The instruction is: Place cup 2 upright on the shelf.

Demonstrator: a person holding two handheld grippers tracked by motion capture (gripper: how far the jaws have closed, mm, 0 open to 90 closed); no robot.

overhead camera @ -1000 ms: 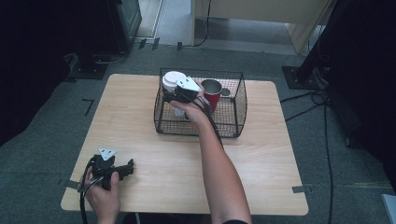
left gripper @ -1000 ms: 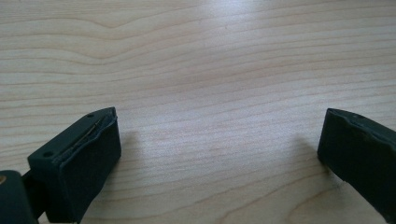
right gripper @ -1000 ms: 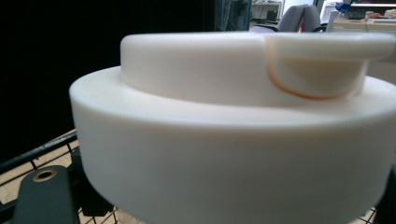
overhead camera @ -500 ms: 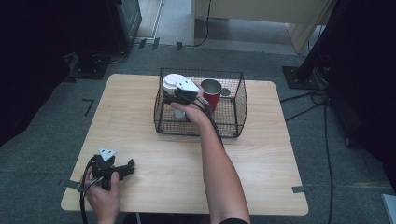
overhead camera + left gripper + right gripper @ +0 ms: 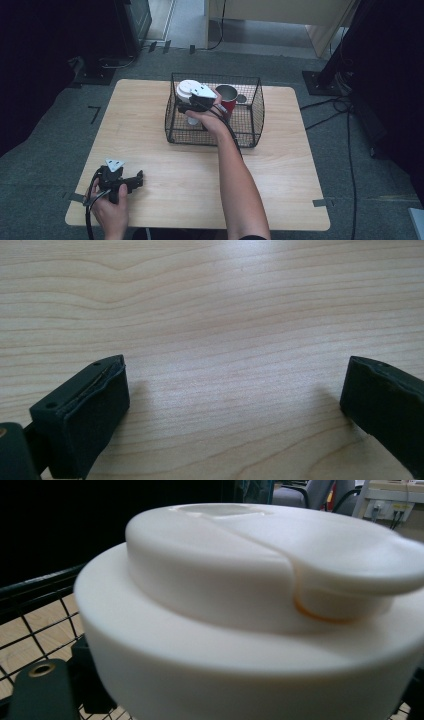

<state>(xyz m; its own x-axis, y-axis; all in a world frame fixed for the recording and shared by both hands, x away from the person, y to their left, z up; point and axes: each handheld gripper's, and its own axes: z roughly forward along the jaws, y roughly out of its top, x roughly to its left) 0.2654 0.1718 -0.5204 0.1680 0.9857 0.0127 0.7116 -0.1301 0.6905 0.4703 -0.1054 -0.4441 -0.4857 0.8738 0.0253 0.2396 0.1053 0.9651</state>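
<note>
A white lidded tumbler (image 5: 188,91) stands in the left part of a black wire basket (image 5: 215,143), beside a red mug (image 5: 228,98). My right gripper (image 5: 186,108) reaches into the basket with its jaws on either side of the tumbler below the lid (image 5: 250,595). Its jaws have just been opening, and the tumbler is still between them. My left gripper (image 5: 137,179) rests low over the wooden table (image 5: 170,165) near the front left corner. It is open (image 5: 235,390), with only bare wood between its fingers.
The basket stands at the back middle of the table, its wire wall (image 5: 30,610) close behind the tumbler. Dark stands and cables lie on the grey floor (image 5: 360,135) around the table.
</note>
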